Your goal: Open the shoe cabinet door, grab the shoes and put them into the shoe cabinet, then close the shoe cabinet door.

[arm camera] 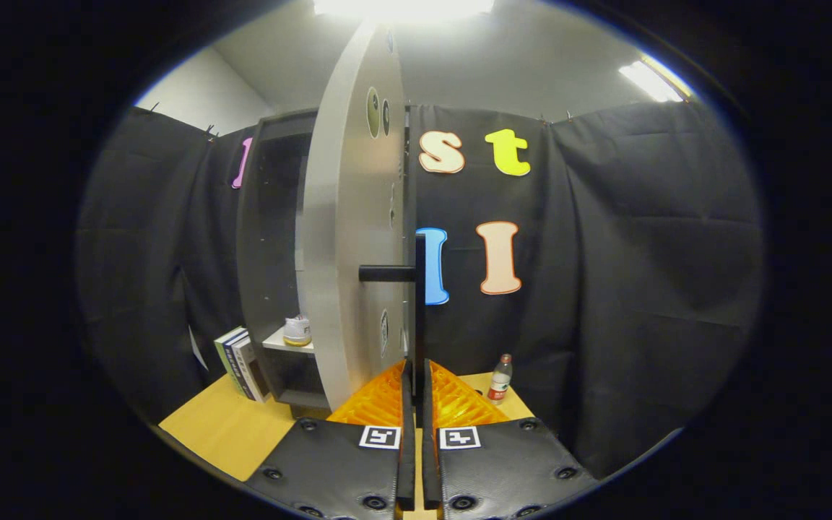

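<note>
My tool [417,383] is held level and pointing straight at the free edge of the shoe cabinet door [354,238], its fingers [380,404] pressed nearly together on the thin vertical bar of the door handle [419,303], though I can't quite tell if both really bite it. The door stands tall, swung open edge-on to me, blocking most of the shoe cabinet [271,253]. Past it a shoe [297,330] sits on an inner shelf, toe direction hard to make out, with books [240,361] and a bottle [500,378] on the worktop [221,430].

Hand-held gripper [416,383] closed on door handle [419,310] (door [351,238] ajar), shoe [297,331] inside
</note>
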